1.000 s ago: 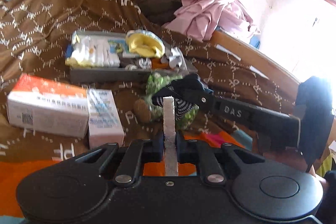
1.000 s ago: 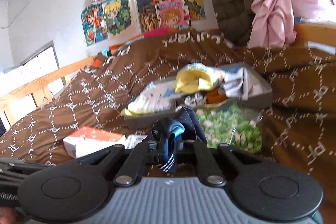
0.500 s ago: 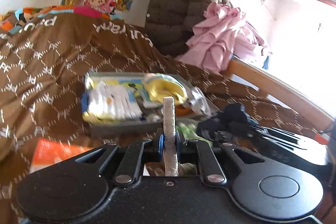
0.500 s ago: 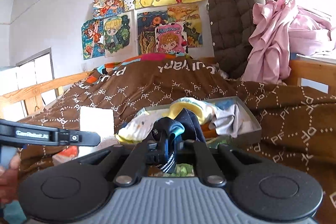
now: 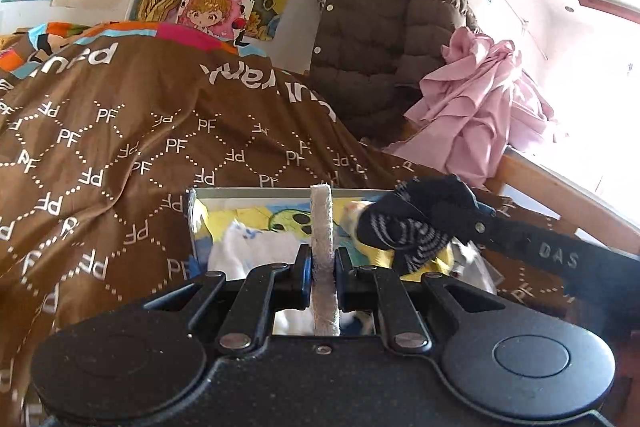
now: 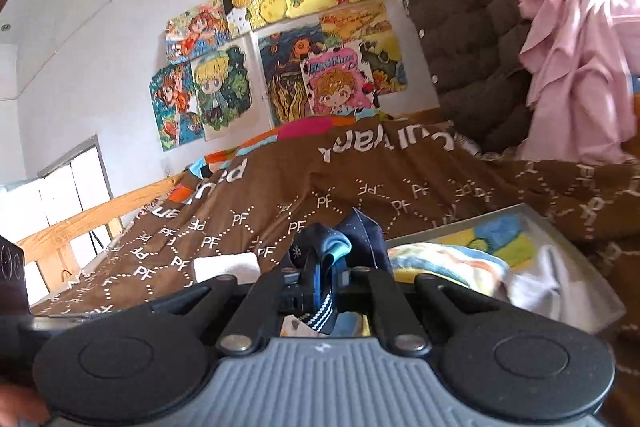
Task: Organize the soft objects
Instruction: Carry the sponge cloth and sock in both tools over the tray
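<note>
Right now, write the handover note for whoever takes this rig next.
Left hand-held gripper: shut on a white strip, over the tray.
Right hand-held gripper: shut on a dark sock, over the tray's right half.
Tray sits on the brown quilt and already holds white and yellow soft items.
Left to do: drop the sock and strip in; neither is released yet.

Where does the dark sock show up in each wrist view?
Left wrist view: the dark sock is right of centre, held in the right claw over the grey tray.
Right wrist view: the dark sock is at bottom centre, pinched in the right claw, with the tray to its right.
Shared landmark: the brown quilted jacket against the wall.
</note>
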